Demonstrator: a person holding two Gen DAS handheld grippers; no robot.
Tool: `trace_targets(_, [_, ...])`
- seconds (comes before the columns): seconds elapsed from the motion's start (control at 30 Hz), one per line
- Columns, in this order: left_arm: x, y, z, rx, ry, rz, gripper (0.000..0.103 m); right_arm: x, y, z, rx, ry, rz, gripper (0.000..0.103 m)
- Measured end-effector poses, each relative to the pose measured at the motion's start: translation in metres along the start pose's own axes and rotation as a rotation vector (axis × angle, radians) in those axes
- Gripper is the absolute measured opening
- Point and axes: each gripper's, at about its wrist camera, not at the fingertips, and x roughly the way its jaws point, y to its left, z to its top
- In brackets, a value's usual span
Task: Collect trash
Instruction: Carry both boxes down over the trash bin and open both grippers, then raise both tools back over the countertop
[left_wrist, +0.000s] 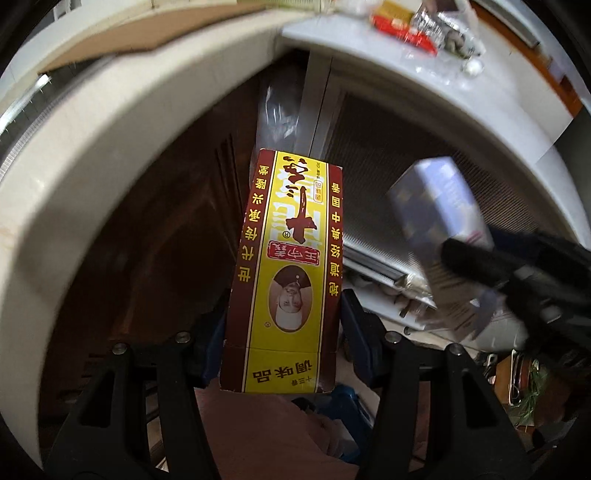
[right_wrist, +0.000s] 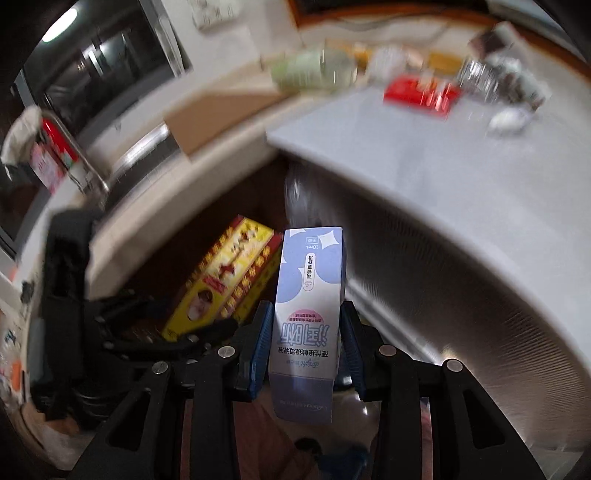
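A yellow and brown seasoning carton (left_wrist: 291, 258) stands upright between the blue pads of my left gripper (left_wrist: 286, 325), which is shut on it. To its right, blurred, a pale blue box (left_wrist: 436, 206) sits in the black right gripper (left_wrist: 461, 254). In the right wrist view that pale blue and white box (right_wrist: 314, 280) is pinched between the pads of my right gripper (right_wrist: 307, 339). The yellow carton (right_wrist: 225, 280) shows just to the left of it, in the left gripper (right_wrist: 192, 332). Both boxes hang below the table edge.
A white table (right_wrist: 406, 155) at upper right bears a red packet (right_wrist: 421, 94), a foil wrapper (right_wrist: 480, 77) and a crumpled white scrap (right_wrist: 508, 120). Clear plastic (left_wrist: 280, 110) hangs at its corner. A beige counter rim (left_wrist: 110, 122) curves on the left, with dark wood between.
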Motion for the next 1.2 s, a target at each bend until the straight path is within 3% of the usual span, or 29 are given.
trace_targets(0.17, [0.033, 0.005, -0.001, -0.023, 0.055, 0.002, 0.053, 0.066, -0.009, -0.014, 0.009, 0.135, 0.032, 0.036])
trace_targets(0.5, [0.073, -0.006, -0.002, 0.106, 0.063, 0.092, 0.054, 0.13, -0.034, -0.015, 0.031, 0.184, 0.033, 0.037])
trace_targets(0.63, [0.075, -0.012, 0.0, 0.161, 0.038, 0.129, 0.057, 0.14, -0.039, -0.007, 0.036, 0.164, 0.048, 0.04])
trace_targets(0.77, [0.08, -0.017, -0.003, 0.213, 0.042, 0.167, 0.058, 0.145, -0.041, -0.001, 0.025, 0.131, 0.038, 0.052])
trace_targets(0.83, [0.081, -0.023, -0.002, 0.223, 0.05, 0.177, 0.058, 0.144, -0.042, 0.0, 0.019, 0.126, 0.028, 0.054])
trace_targets(1.1, [0.077, -0.015, 0.011, 0.167, 0.072, 0.154, 0.065, 0.134, -0.044, -0.001, 0.006, 0.134, -0.01, 0.055])
trace_targets(1.2, [0.063, -0.02, 0.01, 0.149, 0.056, 0.136, 0.065, 0.124, -0.038, -0.001, -0.008, 0.111, -0.019, 0.061])
